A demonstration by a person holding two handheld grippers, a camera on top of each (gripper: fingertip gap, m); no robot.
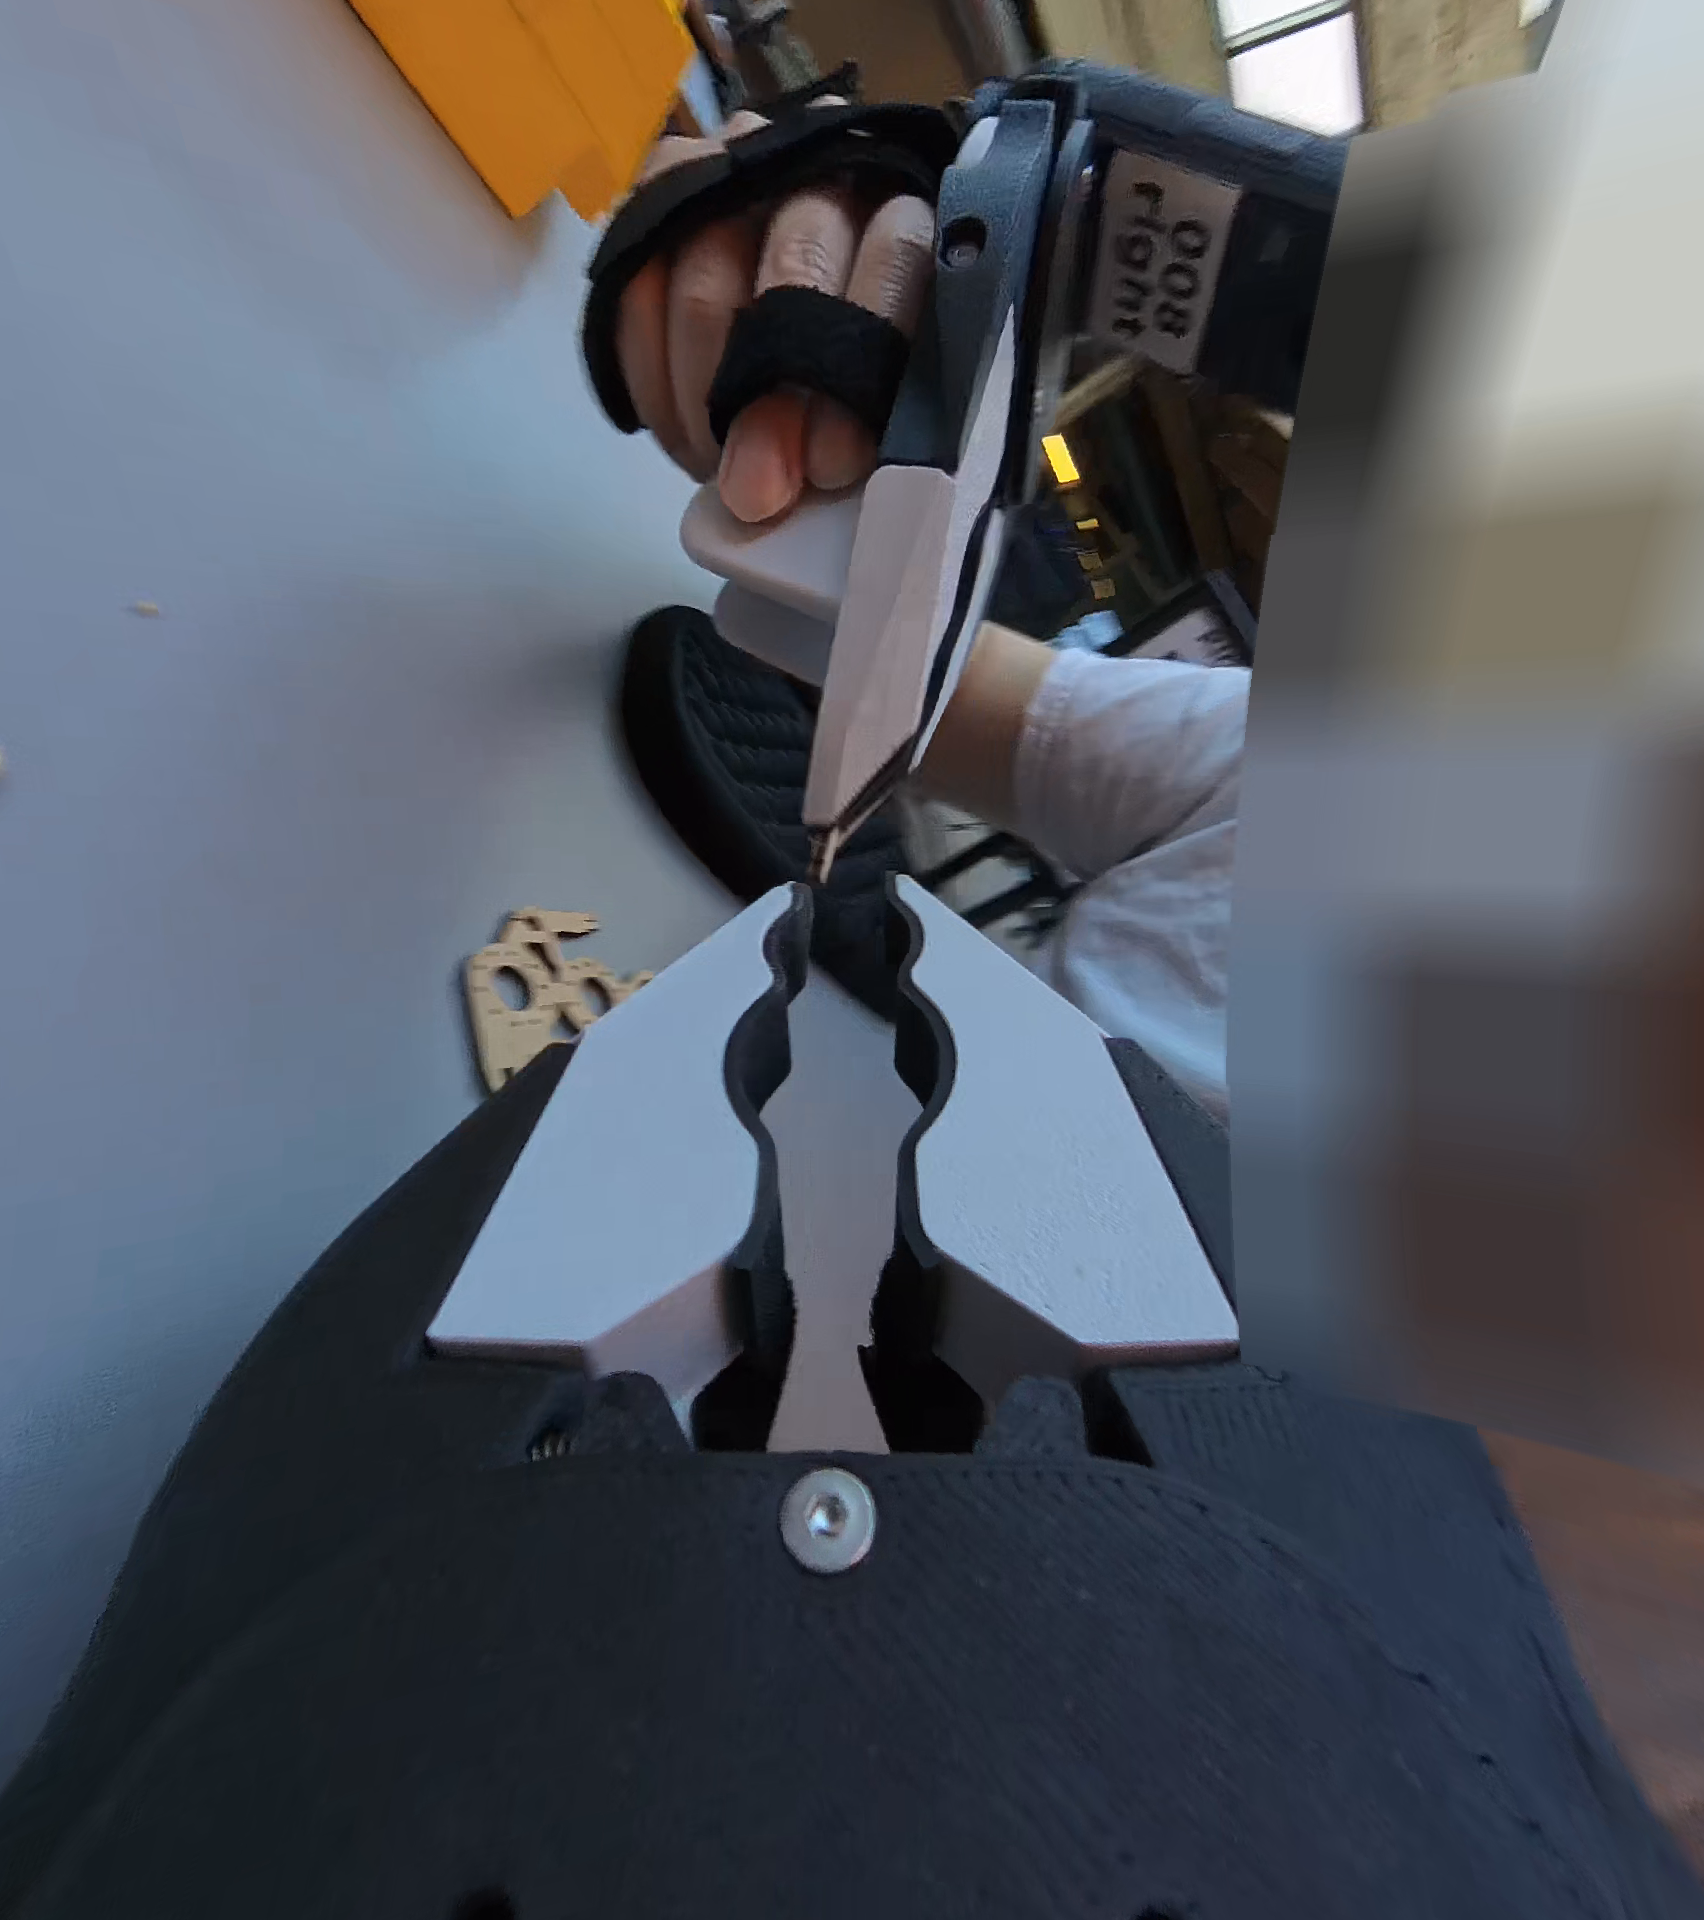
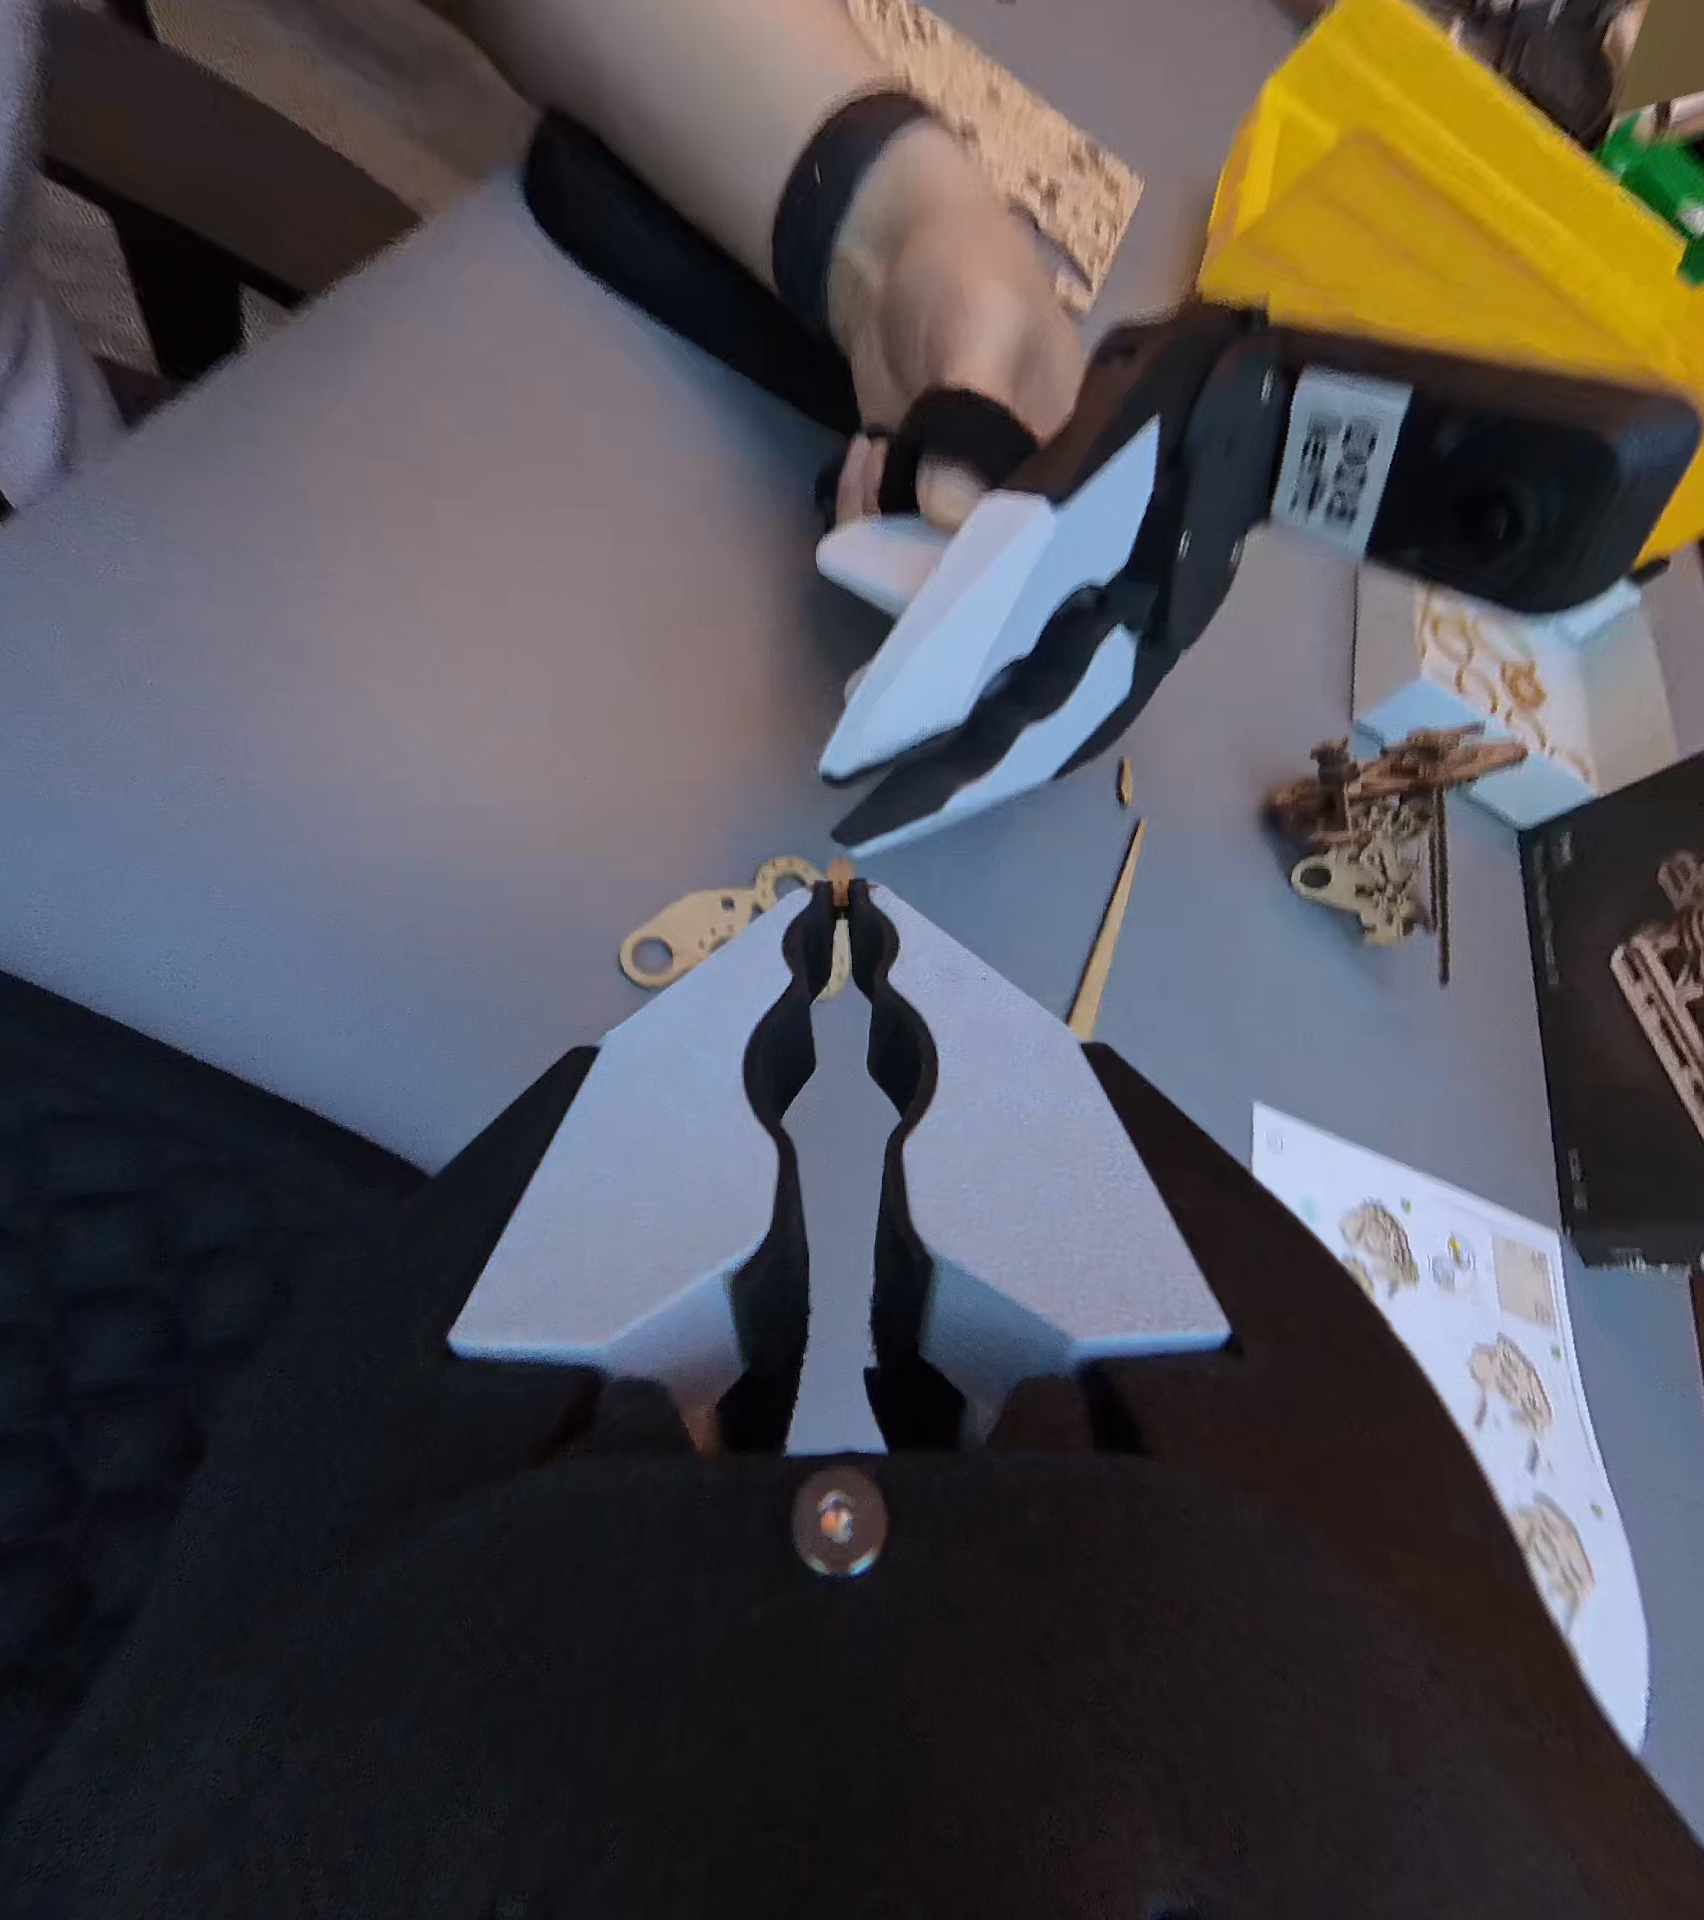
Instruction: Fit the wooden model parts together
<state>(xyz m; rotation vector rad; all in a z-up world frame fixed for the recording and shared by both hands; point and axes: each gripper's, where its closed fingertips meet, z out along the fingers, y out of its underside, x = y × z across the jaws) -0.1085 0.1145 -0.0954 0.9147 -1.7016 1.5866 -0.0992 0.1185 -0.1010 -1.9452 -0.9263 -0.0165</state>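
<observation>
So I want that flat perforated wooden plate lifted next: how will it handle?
The wooden plate looks thin and full of cut-outs, so probably light but snappable. It lies flat on the table, so its edge may be hard to catch, and it may slide if pushed.

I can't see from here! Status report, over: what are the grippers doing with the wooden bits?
Right gripper pinching a small wooden piece. Left gripper open, empty. Flat wooden plate lying on the table. Nothing between them, over.

grey table (image 2: 412, 582), wooden plate (image 2: 713, 920), booklet (image 2: 1471, 1382), black box (image 2: 1679, 997)
</observation>
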